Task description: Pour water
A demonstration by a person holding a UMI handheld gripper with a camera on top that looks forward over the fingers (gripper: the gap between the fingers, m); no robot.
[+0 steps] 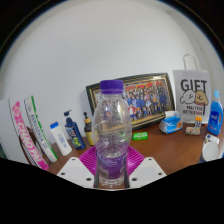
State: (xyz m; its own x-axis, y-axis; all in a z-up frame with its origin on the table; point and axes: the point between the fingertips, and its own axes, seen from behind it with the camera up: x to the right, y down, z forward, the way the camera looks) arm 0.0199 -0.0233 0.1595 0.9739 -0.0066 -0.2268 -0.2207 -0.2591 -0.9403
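Fingers of the gripper stood at either side of the water bottle, their magenta pads showing to left and right of its lower body. The pads seemed to press against the clear plastic, so I judged the gripper clenched on the bottle, though the actual contact lines were hard to make out. One bottle only was in hand: clear, ribbed, with a purple cap, its long axis upright and in line with the gripper's middle, rising straight up from between the fingers. No cup or glass to receive the water showed anywhere, so which way the pour should tip could not be told; the bottle would need swinging toward a vessel out of view.

Beyond the bottle lay the brown table. To the left stood a row of about four toiletry bottles and tubes, with two flat pink-and-white packets leaning nearest. Behind the bottle stood one framed group photograph. To the right rose one white gift bag, one blue bottle beside it.
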